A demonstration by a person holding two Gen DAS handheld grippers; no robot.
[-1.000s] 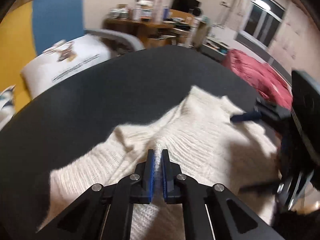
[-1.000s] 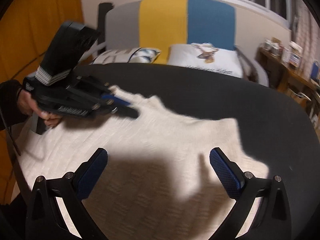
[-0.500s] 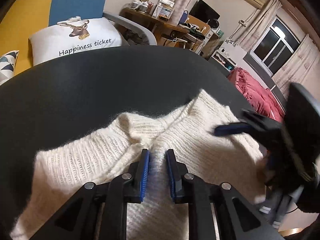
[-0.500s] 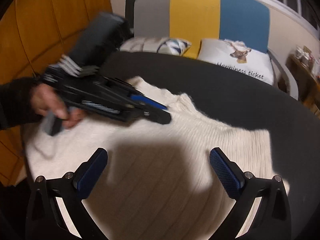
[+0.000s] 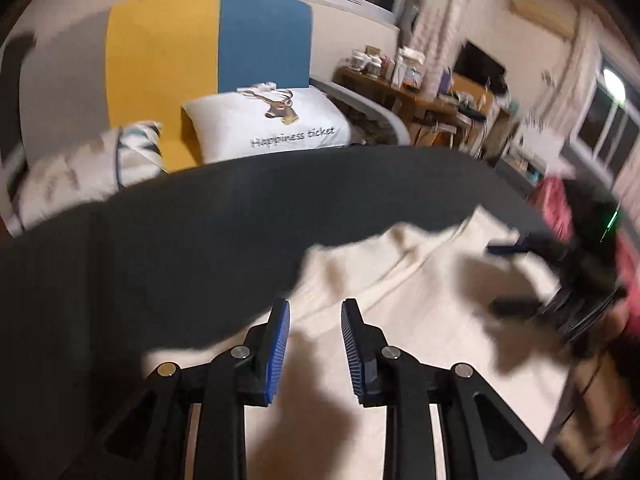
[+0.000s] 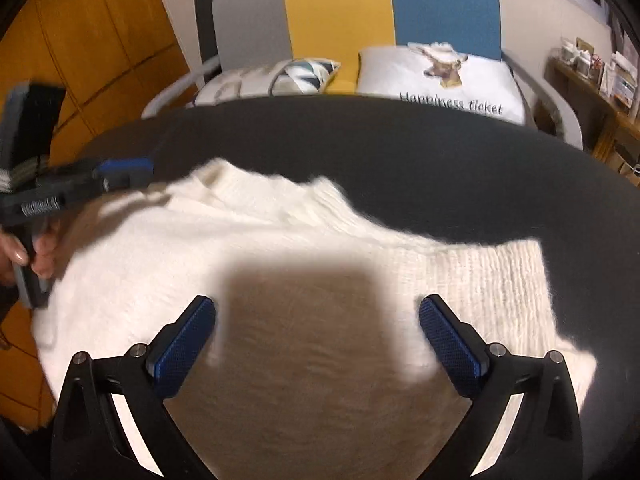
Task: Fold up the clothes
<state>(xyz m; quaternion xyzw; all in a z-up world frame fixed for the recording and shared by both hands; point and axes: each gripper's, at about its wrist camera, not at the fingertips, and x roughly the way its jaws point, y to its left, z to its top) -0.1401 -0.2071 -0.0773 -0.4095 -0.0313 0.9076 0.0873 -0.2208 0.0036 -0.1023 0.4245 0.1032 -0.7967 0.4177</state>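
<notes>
A cream knit sweater (image 6: pixel 280 232) lies spread on the round dark table (image 6: pixel 400 152). In the right wrist view my right gripper (image 6: pixel 316 306) hovers over the sweater's middle, wide open, nothing between its blue pads. My left gripper (image 5: pixel 316 304) hangs over the sweater's (image 5: pixel 400 320) left edge. Its jaws are opening, with no cloth pinched between them. In the right wrist view the left gripper (image 6: pixel 128 168) shows at the far left above the sweater's corner, with a hand (image 6: pixel 40 248) on its handle. The right gripper (image 5: pixel 516 246) appears blurred at the right of the left wrist view.
Behind the table stands a sofa (image 6: pixel 336 20) with a grey, yellow and blue back, a deer-print pillow (image 5: pixel 272 120) and a patterned cushion (image 6: pixel 296 72). A cluttered wooden desk (image 5: pixel 400 84) and a red cloth (image 5: pixel 556 208) lie to the right. An orange wooden wall (image 6: pixel 80 40) is at left.
The left gripper released the fold of sweater it pinched, its jaws spread, and it pulled back to the left off the cloth. The right gripper stayed wide open over the sweater.
</notes>
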